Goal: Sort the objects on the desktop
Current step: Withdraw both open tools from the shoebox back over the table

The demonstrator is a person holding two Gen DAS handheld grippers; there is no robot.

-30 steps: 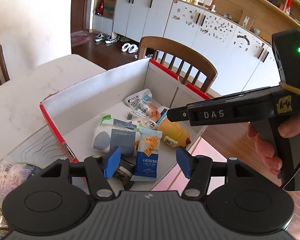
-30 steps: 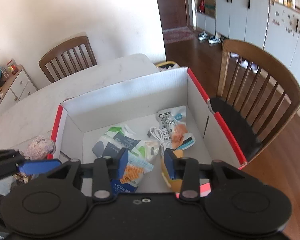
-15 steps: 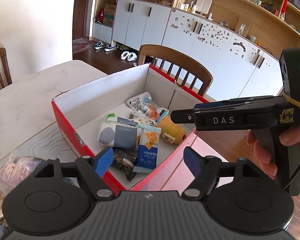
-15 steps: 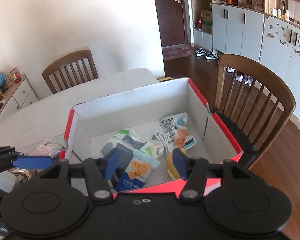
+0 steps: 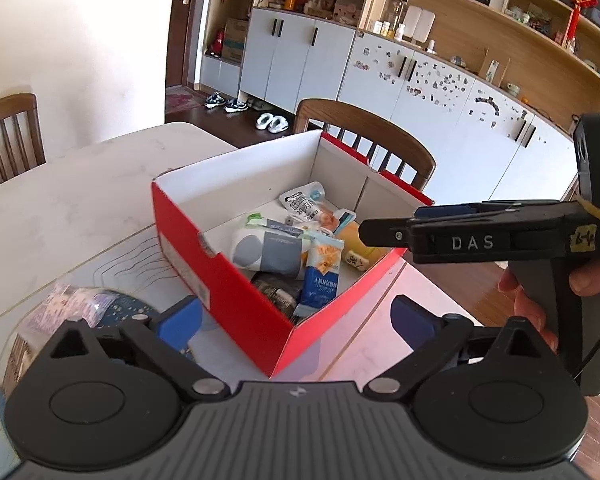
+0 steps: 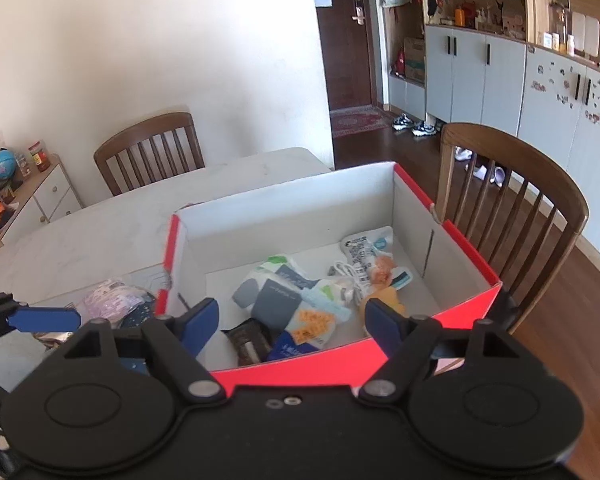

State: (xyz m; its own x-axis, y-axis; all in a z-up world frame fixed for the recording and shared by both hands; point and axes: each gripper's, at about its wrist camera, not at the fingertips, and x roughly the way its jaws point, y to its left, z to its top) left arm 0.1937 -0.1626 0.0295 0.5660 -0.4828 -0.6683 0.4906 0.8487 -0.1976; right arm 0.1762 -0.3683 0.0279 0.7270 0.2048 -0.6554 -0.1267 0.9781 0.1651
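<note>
- The box [image 5: 236,304] is bright red outside and plain white inside.
- Among its contents, a tissue pack [image 5: 268,250] is white with a grey panel and a green corner.
- The near snack packet [image 5: 320,276] is blue below, white above, with orange crackers printed on it.
- The far pouch [image 6: 364,248] is white with dark lettering.
- Both grippers are black with blue pads [image 5: 178,320].
- The table [image 5: 68,200] is pale marble, faintly veined.
- The chairs [image 6: 512,184] are brown wood.
</note>
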